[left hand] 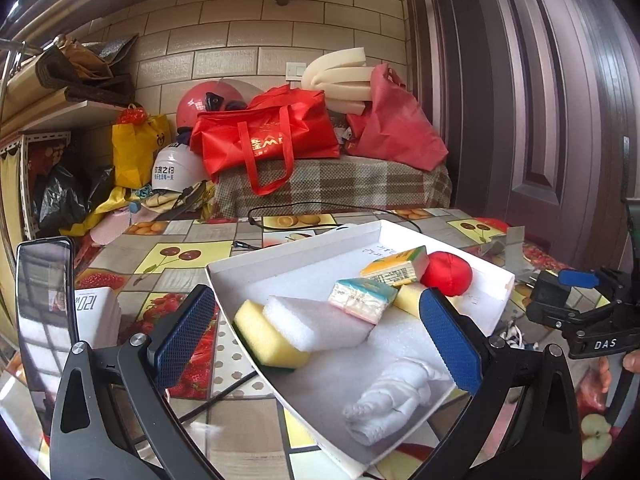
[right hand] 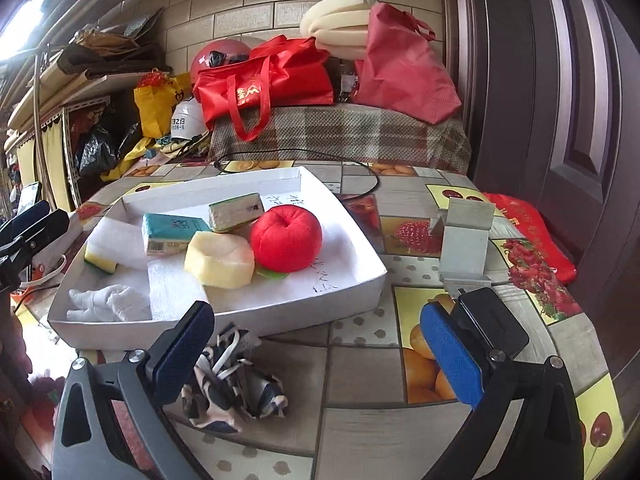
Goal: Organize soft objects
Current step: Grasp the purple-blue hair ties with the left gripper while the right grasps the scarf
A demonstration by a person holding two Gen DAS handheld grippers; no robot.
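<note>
While the patterned cloth (right hand: 234, 380) lies crumpled on the table just outside the tray (right hand: 348, 292), the right gripper (right hand: 316, 354) stands spread and empty beside it. Best centred over the bunched middle before closing. The left gripper (left hand: 320, 336) hovers spread over the tray.

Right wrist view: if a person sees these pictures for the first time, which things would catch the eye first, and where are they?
The round red plush apple stands out most, near the right side of the shallow white cardboard tray, touching a pale yellow foam block. In front of the tray, a crumpled black-and-cream patterned cloth lies on the fruit-print tablecloth, by the left finger of the open right gripper.
</note>
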